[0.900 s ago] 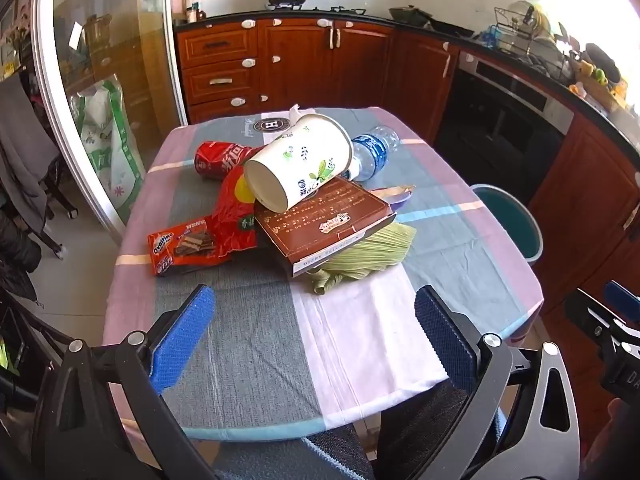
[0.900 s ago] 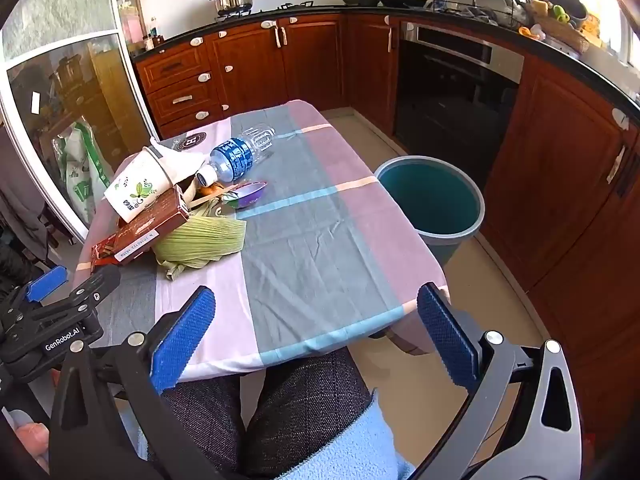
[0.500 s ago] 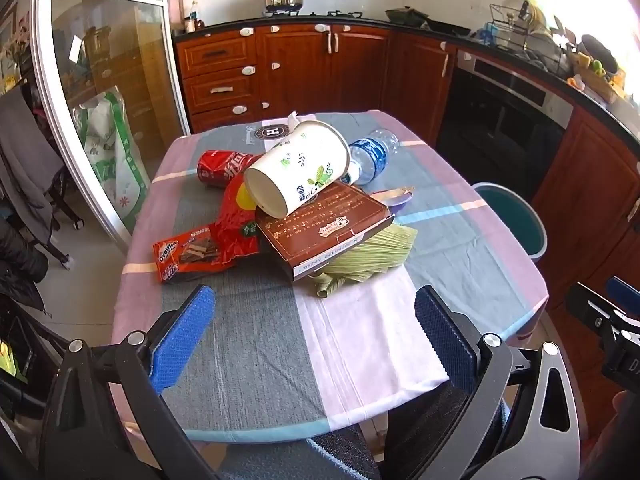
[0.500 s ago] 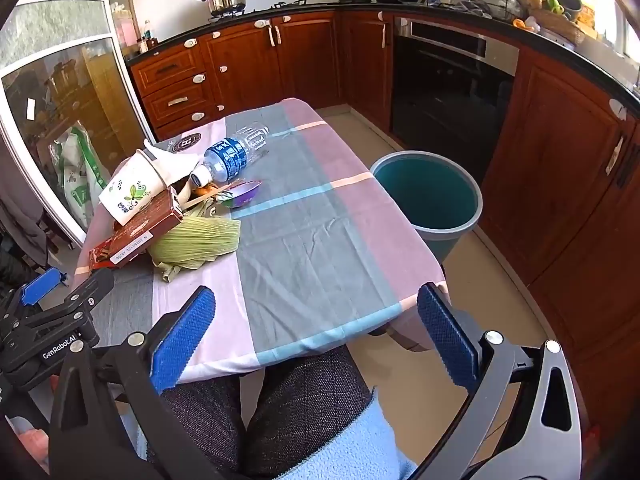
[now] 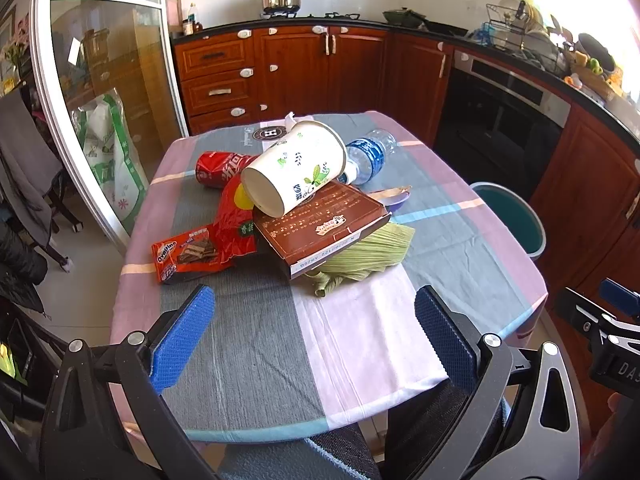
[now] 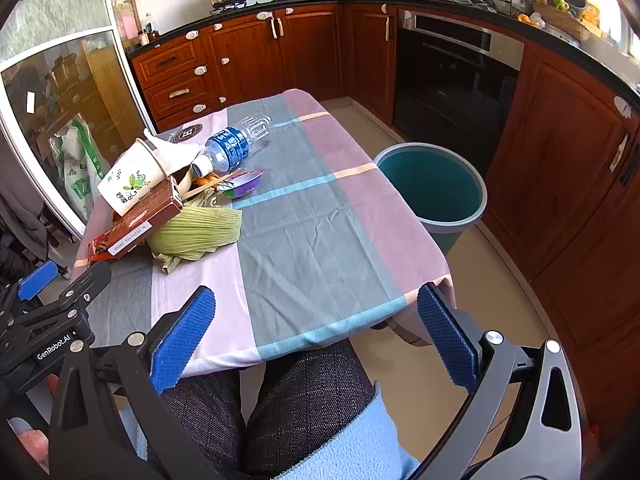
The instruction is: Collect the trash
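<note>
I hold both the left gripper (image 5: pixel 314 332) and right gripper (image 6: pixel 316 330) wide open and empty at the table's (image 5: pixel 360 340) near edge, trash pile (image 5: pixel 296 200) toward its far-left corner.

Checked tablecloth (image 5: pixel 256 344) carries wrapper (image 5: pixel 188 255), husks (image 5: pixel 360 254), bottle (image 6: pixel 234 146), perhaps a spoon (image 6: pixel 242 184).

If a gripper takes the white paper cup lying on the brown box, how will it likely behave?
The paper cup lies on its side atop the brown box, so a nudge would probably roll it off. It looks empty through its open mouth, so likely light. Thin paper walls may crush under a firm squeeze. Both the left gripper and right gripper are open, well short of it.
</note>
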`<state>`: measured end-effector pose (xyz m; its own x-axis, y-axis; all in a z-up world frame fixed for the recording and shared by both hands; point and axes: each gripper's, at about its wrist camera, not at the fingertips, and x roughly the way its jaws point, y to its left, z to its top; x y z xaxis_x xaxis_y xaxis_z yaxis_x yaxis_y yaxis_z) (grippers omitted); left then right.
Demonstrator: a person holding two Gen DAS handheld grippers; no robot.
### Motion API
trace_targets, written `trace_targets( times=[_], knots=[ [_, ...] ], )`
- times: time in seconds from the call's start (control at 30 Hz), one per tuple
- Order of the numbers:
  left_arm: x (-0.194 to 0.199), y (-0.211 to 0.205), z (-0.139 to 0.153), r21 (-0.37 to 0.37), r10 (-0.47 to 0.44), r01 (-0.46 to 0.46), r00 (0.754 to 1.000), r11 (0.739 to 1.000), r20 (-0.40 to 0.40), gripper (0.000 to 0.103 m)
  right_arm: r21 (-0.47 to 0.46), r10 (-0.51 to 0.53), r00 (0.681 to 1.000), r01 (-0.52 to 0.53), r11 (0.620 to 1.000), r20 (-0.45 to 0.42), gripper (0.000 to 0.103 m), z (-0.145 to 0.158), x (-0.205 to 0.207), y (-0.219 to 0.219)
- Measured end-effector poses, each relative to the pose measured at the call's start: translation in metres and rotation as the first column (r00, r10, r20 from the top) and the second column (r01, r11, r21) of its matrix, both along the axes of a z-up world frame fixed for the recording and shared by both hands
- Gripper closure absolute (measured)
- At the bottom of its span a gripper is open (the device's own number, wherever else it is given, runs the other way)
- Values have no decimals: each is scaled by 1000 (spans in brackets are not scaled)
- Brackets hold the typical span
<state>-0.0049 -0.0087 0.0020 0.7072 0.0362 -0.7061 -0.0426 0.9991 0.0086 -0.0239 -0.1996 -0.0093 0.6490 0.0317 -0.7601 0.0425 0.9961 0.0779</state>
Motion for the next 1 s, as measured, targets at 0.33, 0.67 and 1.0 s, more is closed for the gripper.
trace_targets(
  times=[0.33, 0.67, 1.0],
  knots=[
    [0, 0, -1, 1, -1, 1, 1000, 1000, -5, 3, 0, -4, 1000, 4, 1000, -4, 6, -2, 0, 0],
    [-3, -3, 0, 14, -3, 3, 1000, 1000, 9, 3, -1, -6, 1000, 6, 1000, -4, 6, -2, -1, -1],
    [-4, -5, 3, 23, -9, 9, 1000, 1000, 14, 3, -4, -8, 1000, 8, 1000, -5, 6, -1, -1, -2]
  ],
)
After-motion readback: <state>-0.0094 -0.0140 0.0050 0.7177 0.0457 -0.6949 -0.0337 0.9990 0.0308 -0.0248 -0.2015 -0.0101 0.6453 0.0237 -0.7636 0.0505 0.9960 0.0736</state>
